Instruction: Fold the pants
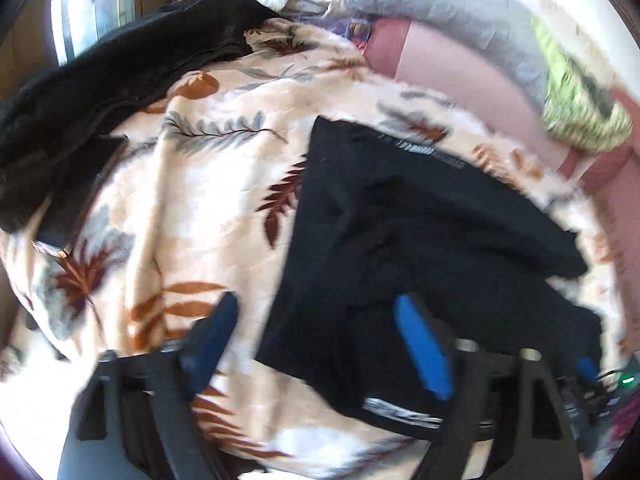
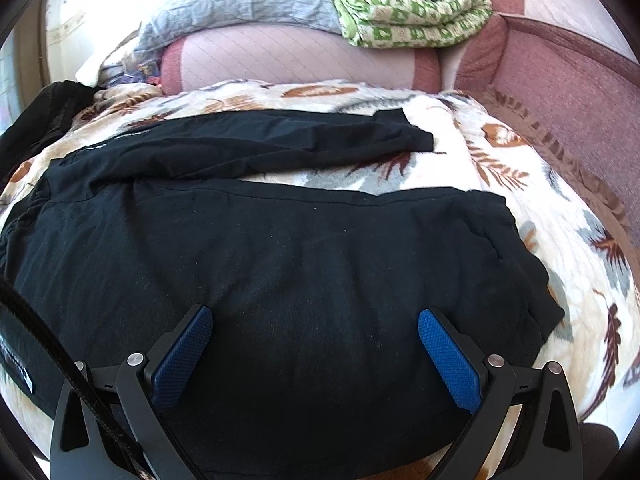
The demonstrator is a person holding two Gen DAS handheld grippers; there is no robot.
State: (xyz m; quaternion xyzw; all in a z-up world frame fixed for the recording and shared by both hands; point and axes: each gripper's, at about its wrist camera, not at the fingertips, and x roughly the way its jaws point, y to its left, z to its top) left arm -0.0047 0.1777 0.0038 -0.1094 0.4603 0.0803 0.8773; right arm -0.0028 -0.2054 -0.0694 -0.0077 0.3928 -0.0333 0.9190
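— Where are the black, soft knit pants (image 2: pixel 280 272) now?

— Spread across the cream plush blanket with rust and grey leaves (image 2: pixel 580 248), on the pink sofa. The broad part lies nearest us; one leg (image 2: pixel 248 140) stretches across farther back, with a strip of blanket showing between the two. A printed waistband corner (image 1: pixel 404 412) peeks out near the left tool.

— And the tongs?

— The right gripper (image 2: pixel 316 360) hangs over the broad black panel with its blue-padded fingers (image 2: pixel 448 364) spread wide, nothing between them. The left gripper (image 1: pixel 320 344) is spread too: one finger over the blanket, the other over the pants' edge, pinching nothing. That view is blurred, so I can't say whether either finger touches the cloth.

— How will the fabric behave?

— I'd guess light, limp and stretchy. It wrinkles already, so it should sag from any single pinch and drag a bit on the plush pile rather than slide.

— So where would you take hold?

— At edges, not mid-panel: waistband corner with the left, the hem corner (image 2: pixel 548 312) on the far side with the right, lifting together so the layers stay square.

— Anything in the way?

— A second dark garment heaped on the blanket (image 1: pixel 100 92) sits well apart. The folded green-patterned blanket (image 2: pixel 412 16) is up on the sofa back.
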